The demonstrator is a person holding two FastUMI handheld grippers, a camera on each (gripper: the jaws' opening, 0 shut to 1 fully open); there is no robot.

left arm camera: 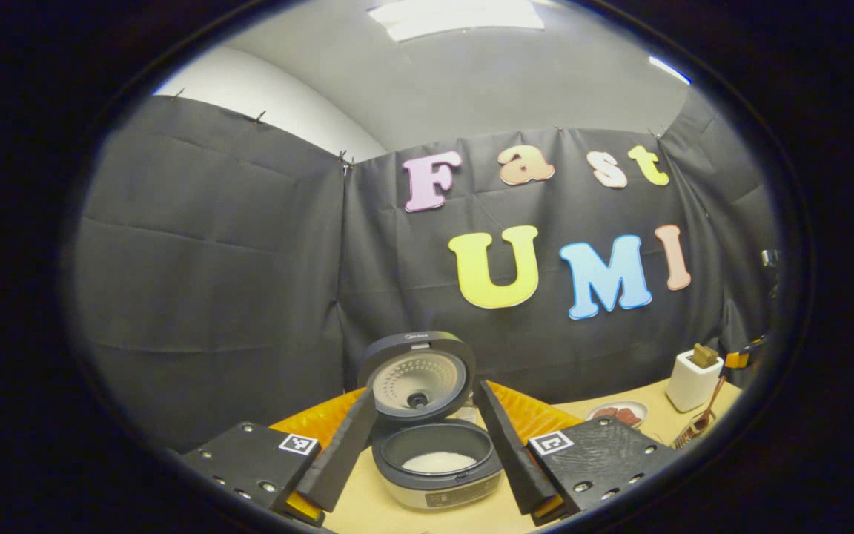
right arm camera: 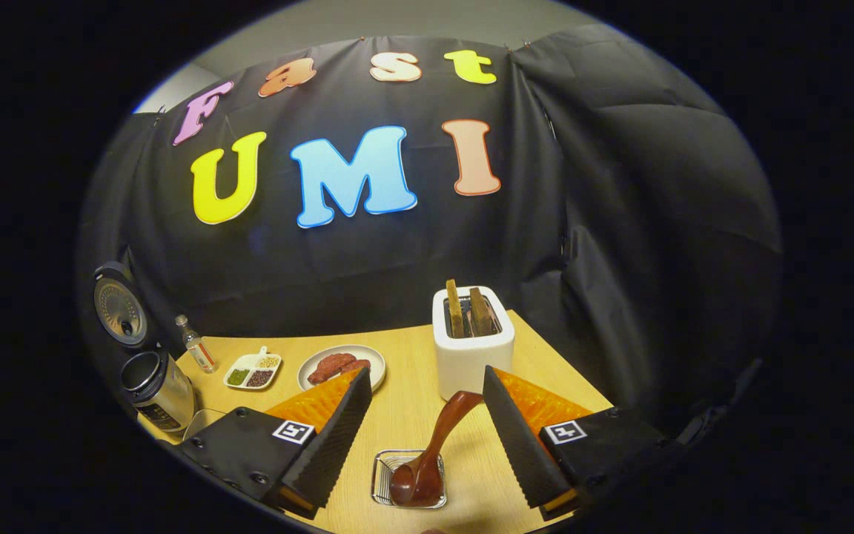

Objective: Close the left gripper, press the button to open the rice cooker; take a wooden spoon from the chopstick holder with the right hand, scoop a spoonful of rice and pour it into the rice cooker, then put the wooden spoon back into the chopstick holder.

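The rice cooker (left arm camera: 434,437) stands with its lid (left arm camera: 418,377) swung up and back, so the inner pot is exposed and a layer of white rice (left arm camera: 438,462) shows at its bottom. By that evidence the button press is done and a spoonful has likely been poured. The left tongs (left arm camera: 427,445) hang released, jaws spread wide to either side of the cooker and touching nothing; held back like this, they leave the pot's mouth free.

In the right gripper view the wooden spoon (right arm camera: 427,460) rests bowl-down in the wire chopstick holder (right arm camera: 408,478) at 6 o'clock, its handle leaning up toward 1 o'clock, close to the right-hand jaw. The right tongs (right arm camera: 427,437) are parted, and neither jaw appears to press the handle (the fisheye makes the gap hard to judge). That fits a spoon just let go, with the last step as good as finished.

Behind the holder, at 12 o'clock, sits a white toaster (right arm camera: 473,348) with two slices in its slots. A plate of reddish food (right arm camera: 341,365) lies at 11 o'clock, a small divided dish (right arm camera: 252,371) and a little bottle (right arm camera: 196,345) toward 10 o'clock, all on the tabletop (right arm camera: 405,415) well apart from the holder. From this side the cooker appears at 9 o'clock, lid raised.
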